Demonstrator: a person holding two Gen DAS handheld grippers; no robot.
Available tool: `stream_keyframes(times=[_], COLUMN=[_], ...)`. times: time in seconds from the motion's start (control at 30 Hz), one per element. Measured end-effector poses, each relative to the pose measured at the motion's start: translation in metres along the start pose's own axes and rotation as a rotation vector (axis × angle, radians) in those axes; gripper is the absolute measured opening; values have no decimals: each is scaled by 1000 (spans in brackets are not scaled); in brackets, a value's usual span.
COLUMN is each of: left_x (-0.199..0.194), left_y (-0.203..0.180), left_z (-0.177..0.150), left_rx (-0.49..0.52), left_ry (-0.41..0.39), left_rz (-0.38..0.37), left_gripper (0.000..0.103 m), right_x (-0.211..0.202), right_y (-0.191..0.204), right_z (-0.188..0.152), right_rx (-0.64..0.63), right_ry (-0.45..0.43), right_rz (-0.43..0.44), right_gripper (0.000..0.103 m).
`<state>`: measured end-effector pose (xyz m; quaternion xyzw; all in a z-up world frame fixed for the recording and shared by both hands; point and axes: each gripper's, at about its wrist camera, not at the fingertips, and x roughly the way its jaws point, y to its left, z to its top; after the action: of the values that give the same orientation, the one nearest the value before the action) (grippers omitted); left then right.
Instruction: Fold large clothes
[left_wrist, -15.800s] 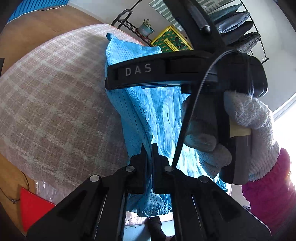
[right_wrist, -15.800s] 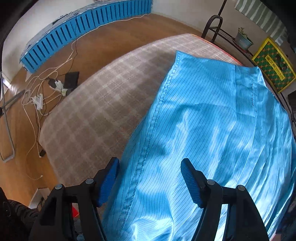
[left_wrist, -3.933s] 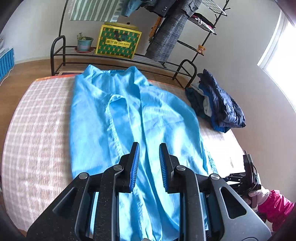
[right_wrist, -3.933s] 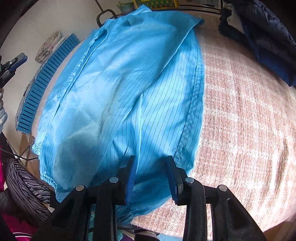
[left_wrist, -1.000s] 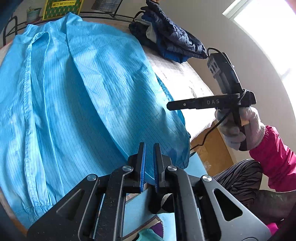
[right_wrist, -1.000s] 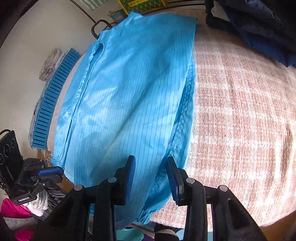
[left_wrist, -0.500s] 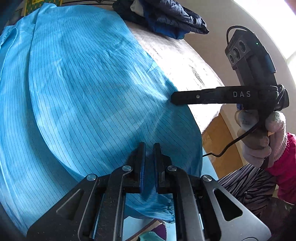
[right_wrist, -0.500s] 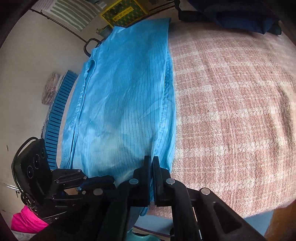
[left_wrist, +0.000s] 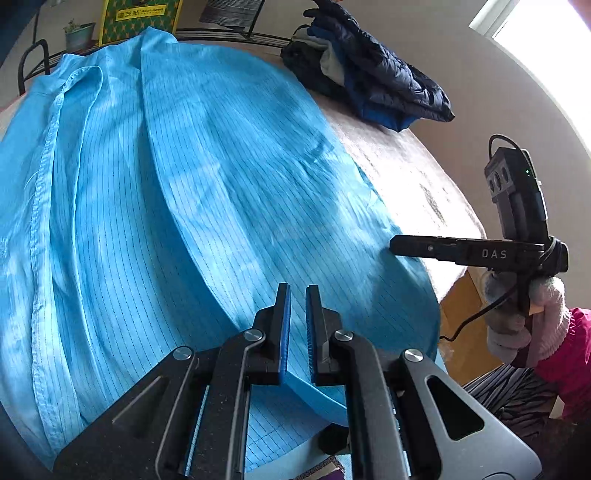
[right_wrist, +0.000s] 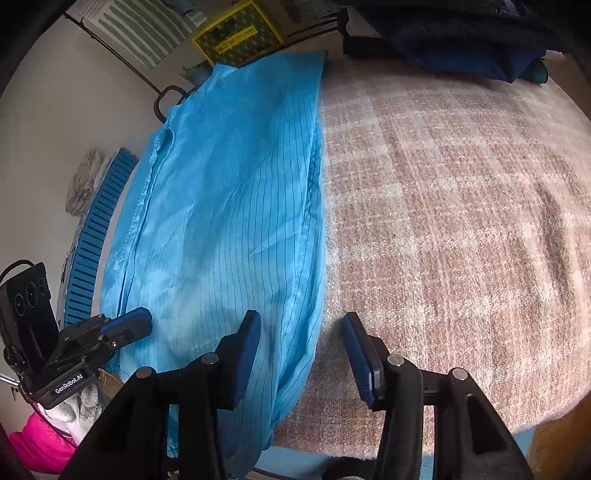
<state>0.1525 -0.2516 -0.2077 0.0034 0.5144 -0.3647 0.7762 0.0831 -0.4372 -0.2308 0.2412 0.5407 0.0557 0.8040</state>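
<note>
Left gripper (left_wrist: 297, 295): jaws nearly together, no cloth visibly pinched. Blue garment (left_wrist: 192, 192): flat on plaid bed cover (right_wrist: 461, 203), hem at six o'clock. Right gripper (right_wrist: 301, 328): jaws opening astride the folded edge. Risk: released edge slides off, undoing the fold.

Black gripper (left_wrist: 297, 325) frames with blue pads (left_wrist: 283, 332), silver screws (left_wrist: 253, 335); knit glove (left_wrist: 524, 325), pink sleeve (left_wrist: 570, 354).
</note>
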Motion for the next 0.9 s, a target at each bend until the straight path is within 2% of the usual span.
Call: stream_keyframes(times=[0.03, 0.07, 0.1, 0.17, 0.2, 0.27, 0.33, 0.43, 0.5, 0.53, 0.57, 0.6, 0.67, 0.8, 0.9], left_x=[5, 13, 20, 20, 20, 13, 0, -14, -8, 0, 7, 7, 5, -24, -66], left_y=[3, 3, 1, -4, -6, -5, -7, -17, -22, -22, -19, -15, -12, -3, 12], left_z=[-5, -8, -13, -18, -18, -19, -23, -35, -43, -47, -50, -50, -45, -35, -24], left_rx=[2, 6, 18, 70, 82, 52, 35, 82, 118, 133, 124, 105, 74, 16, -30], left_ry=[17, 36, 50, 17, 19, 25, -8, -24, 7, 31, 58, 39, 54, 4, -76], left_rz=[9, 12, 17, 41, 49, 25, -5, -23, -29, -9, 2, -20, -41, -78, -96], left_gripper=[6, 6, 6, 6, 6, 6, 6, 6, 6, 6, 6, 6, 6, 6, 6], right_x=[2, 5, 8, 13, 14, 12, 9, 5, 5, 6, 5, 5, 3, -3, -4], right_y=[3, 4, 4, 10, 11, 11, 15, 28, 37, 43, 47, 53, 68, 97, 125], right_z=[-1, -3, -4, -5, -6, -5, -4, -1, 2, 4, 4, 5, 6, 8, 10], right_rx=[9, 23, 28, 11, 11, 28, 36, 3, -23, -35, -49, -66, -111, -211, -322], right_ry=[6, 22, 31, 41, 41, 36, 26, 8, 1, -3, -6, -10, -23, -52, -75], right_rz=[37, 64, 75, 56, 52, 54, 51, 23, -5, -19, -38, -62, -98, -167, -249], right_gripper=[32, 26, 26, 11, 9, 4, 2, 1, 1, 1, 1, 1, 1, 1, 0])
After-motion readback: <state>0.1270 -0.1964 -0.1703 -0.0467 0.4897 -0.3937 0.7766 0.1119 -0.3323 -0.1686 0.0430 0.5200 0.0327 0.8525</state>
